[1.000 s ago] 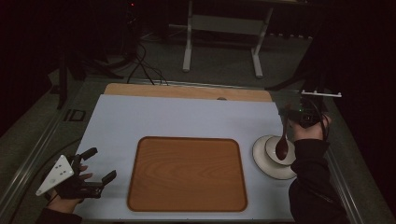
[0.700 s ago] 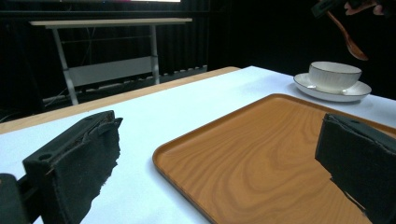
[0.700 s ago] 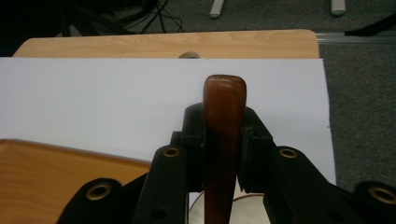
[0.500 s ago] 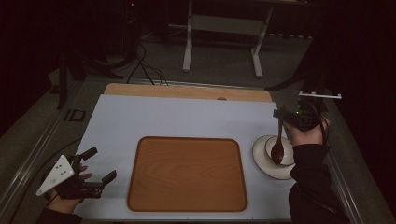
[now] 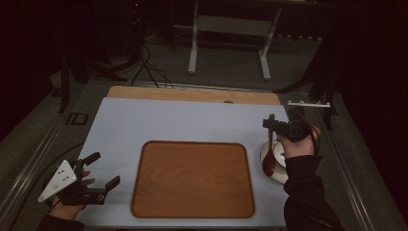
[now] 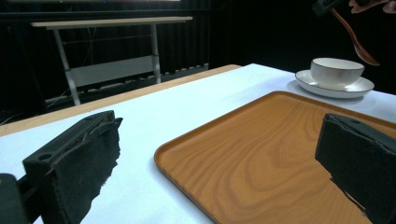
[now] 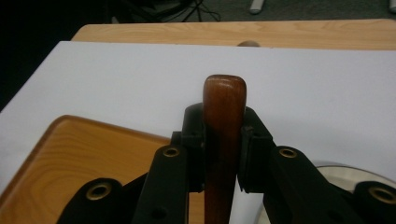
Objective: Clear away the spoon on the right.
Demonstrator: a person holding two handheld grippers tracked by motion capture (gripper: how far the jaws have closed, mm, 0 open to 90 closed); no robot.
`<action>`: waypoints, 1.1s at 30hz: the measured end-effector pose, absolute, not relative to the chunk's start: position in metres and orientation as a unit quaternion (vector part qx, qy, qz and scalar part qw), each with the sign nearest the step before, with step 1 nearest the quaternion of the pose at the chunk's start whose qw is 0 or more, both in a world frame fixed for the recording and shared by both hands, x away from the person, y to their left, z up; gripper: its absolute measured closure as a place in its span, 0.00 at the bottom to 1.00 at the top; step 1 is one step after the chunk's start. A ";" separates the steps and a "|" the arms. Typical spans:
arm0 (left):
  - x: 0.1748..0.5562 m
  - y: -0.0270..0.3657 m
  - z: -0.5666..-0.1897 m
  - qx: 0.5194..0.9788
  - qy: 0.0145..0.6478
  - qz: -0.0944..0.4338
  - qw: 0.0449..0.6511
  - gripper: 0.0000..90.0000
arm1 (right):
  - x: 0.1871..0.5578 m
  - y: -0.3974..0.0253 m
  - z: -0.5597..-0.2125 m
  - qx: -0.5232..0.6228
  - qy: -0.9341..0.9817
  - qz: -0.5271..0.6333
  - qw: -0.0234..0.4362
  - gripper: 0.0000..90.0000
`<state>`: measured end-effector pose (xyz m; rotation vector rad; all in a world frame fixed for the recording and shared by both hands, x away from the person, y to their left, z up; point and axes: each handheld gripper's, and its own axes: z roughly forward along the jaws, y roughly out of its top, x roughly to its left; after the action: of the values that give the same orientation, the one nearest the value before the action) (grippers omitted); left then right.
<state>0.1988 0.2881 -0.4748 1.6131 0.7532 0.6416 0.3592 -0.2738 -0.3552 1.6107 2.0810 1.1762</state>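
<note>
**Carrying the spoon clear of the cup**

Dark room, pale table. My right gripper is clamped on the wooden spoon, hanging over the cup and saucer. I'd lift straight, keeping the grip firm. My left gripper rests spread apart beside the tray.

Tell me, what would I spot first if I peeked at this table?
Probably the big wooden tray lying bare in the middle of the pale table. Next, at the table's right side, the right gripper is shut on a dark wooden spoon that hangs above a white cup on its saucer. The left gripper rests open at the near left corner.
</note>
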 end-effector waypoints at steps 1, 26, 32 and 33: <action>0.199 0.288 -0.475 0.692 0.323 0.275 0.584 0.00 | 0.358 -0.271 -0.356 0.552 0.717 0.406 0.128 0.84; 0.199 0.287 -0.475 0.695 0.321 0.274 0.582 0.00 | 0.336 -0.201 -0.393 0.544 0.723 0.418 0.076 0.84; 0.199 0.287 -0.475 0.694 0.322 0.275 0.582 0.00 | 0.331 -0.189 -0.410 0.548 0.724 0.414 0.064 0.84; 0.199 0.287 -0.475 0.694 0.322 0.275 0.582 0.00 | 0.329 -0.188 -0.412 0.550 0.724 0.412 0.066 0.84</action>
<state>0.1994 0.2872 -0.4752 1.6218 0.7512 0.6414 0.3294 -0.1878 -0.4122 1.6580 2.1827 1.2432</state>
